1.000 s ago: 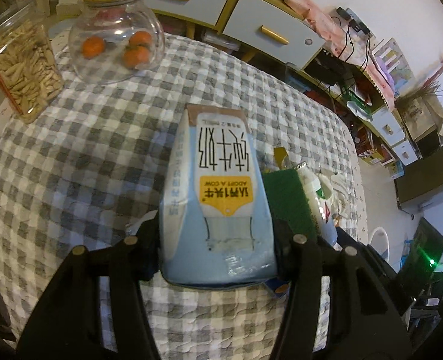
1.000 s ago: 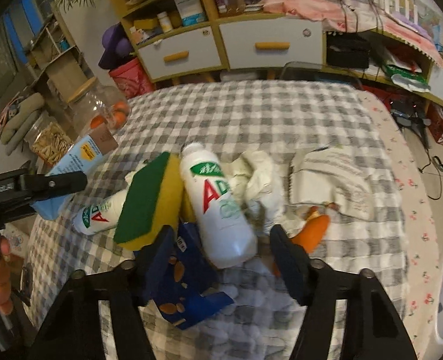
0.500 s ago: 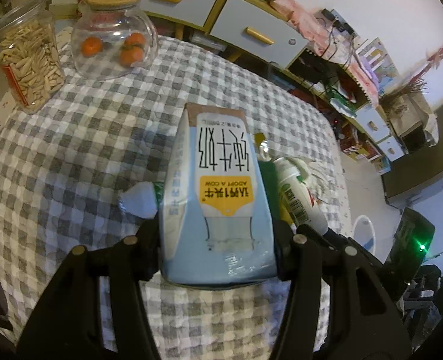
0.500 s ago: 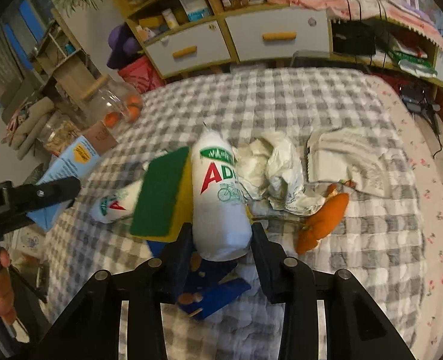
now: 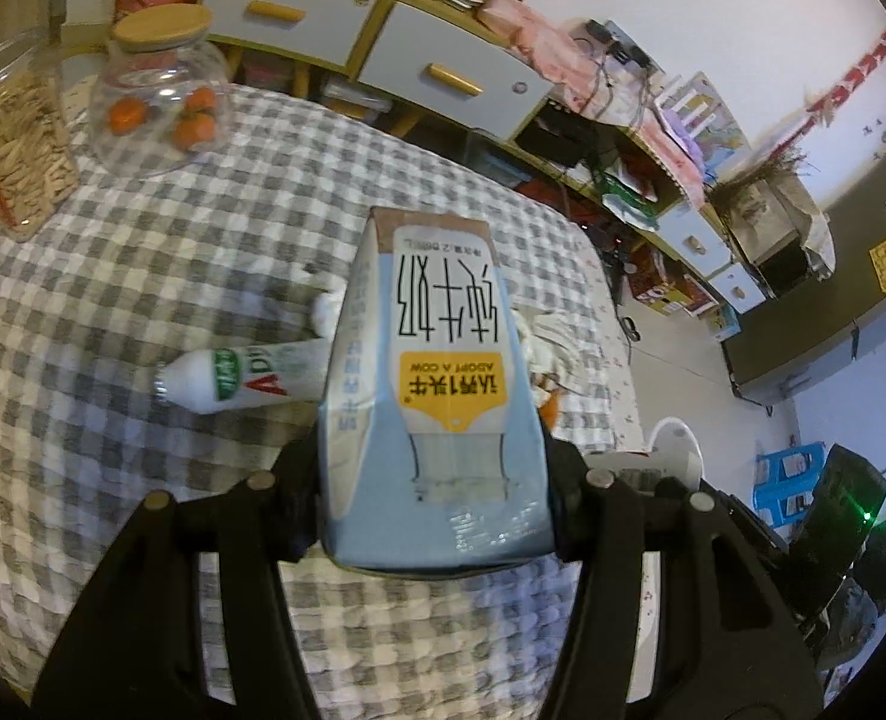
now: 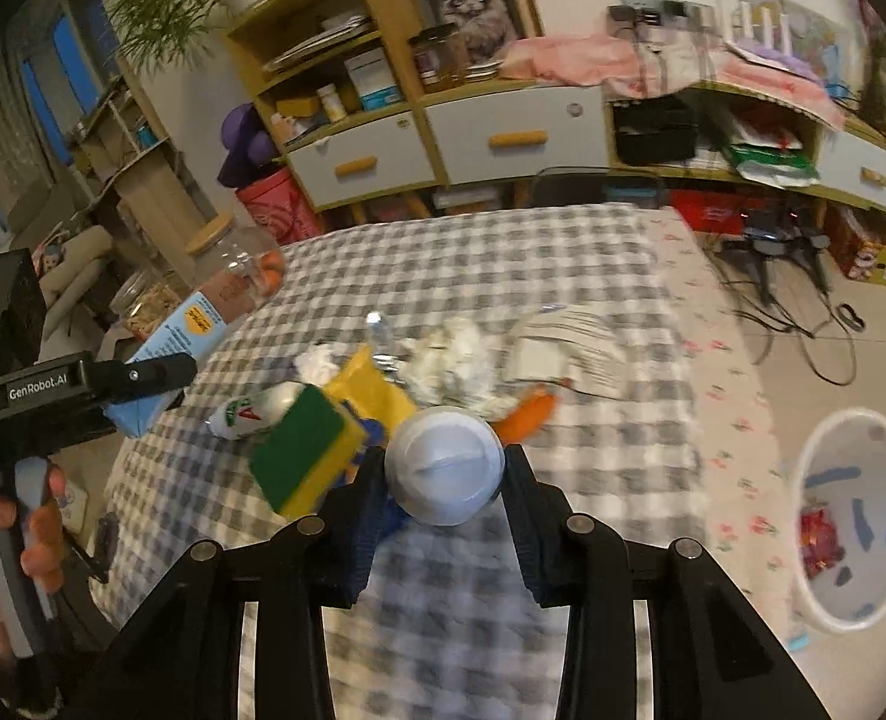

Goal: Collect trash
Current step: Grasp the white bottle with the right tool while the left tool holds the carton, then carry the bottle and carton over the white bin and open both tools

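Note:
My left gripper (image 5: 431,480) is shut on a blue and white milk carton (image 5: 431,384) and holds it above the checked table (image 5: 143,276); the carton also shows in the right wrist view (image 6: 173,348). My right gripper (image 6: 443,480) is shut on a white plastic bottle (image 6: 443,468), lifted with its base toward the camera. On the table lie a second white bottle (image 5: 245,381), also seen in the right wrist view (image 6: 251,411), a green and yellow sponge (image 6: 305,462), crumpled tissue (image 6: 455,354), a yellow wrapper (image 6: 371,390) and an orange scrap (image 6: 527,414).
A white trash bin (image 6: 851,516) stands on the floor to the right of the table. A round glass jar with oranges (image 5: 161,102) and a jar of seeds (image 5: 17,138) stand at the table's far left. A folded paper (image 6: 569,342) lies on the table.
My right gripper has closed on the white bottle and lifted it, tilting it end-on. My left gripper has risen with the carton.

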Demonstrator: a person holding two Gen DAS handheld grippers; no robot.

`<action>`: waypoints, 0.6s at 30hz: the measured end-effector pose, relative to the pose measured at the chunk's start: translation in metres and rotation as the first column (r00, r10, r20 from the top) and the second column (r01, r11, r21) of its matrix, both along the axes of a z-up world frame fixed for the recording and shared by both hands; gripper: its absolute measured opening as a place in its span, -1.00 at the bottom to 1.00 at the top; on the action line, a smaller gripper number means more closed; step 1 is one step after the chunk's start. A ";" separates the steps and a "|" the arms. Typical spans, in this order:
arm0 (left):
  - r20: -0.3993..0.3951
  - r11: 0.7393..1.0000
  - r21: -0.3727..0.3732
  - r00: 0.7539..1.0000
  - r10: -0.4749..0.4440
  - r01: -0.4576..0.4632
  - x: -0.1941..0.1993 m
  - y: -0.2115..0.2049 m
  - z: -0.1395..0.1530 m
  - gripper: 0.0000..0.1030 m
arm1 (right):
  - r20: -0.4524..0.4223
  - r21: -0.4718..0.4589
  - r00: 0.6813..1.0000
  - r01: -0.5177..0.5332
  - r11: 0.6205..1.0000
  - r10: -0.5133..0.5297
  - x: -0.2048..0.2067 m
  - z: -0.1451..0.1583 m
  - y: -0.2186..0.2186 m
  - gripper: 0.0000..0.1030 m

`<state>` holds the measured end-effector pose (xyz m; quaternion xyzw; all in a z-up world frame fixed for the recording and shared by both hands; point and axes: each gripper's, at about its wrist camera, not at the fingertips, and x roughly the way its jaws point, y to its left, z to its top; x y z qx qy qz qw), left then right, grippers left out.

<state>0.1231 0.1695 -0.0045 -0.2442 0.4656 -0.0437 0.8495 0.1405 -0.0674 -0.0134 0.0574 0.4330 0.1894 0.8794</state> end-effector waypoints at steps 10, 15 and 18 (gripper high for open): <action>0.004 0.993 -0.003 0.993 -0.115 0.115 0.018 -0.065 -0.004 0.11 | 0.002 -0.032 0.986 0.167 0.986 -0.167 -0.016 0.011 -0.093 -0.25; 0.001 0.985 -0.008 0.985 -0.174 0.174 0.026 -0.100 -0.010 0.11 | 0.002 -0.042 0.960 0.279 0.959 -0.280 -0.024 0.012 -0.146 -0.24; 0.006 0.977 -0.002 0.977 -0.215 0.215 0.031 -0.125 -0.013 0.11 | 0.000 -0.055 0.937 0.350 0.935 -0.350 -0.028 0.010 -0.175 -0.24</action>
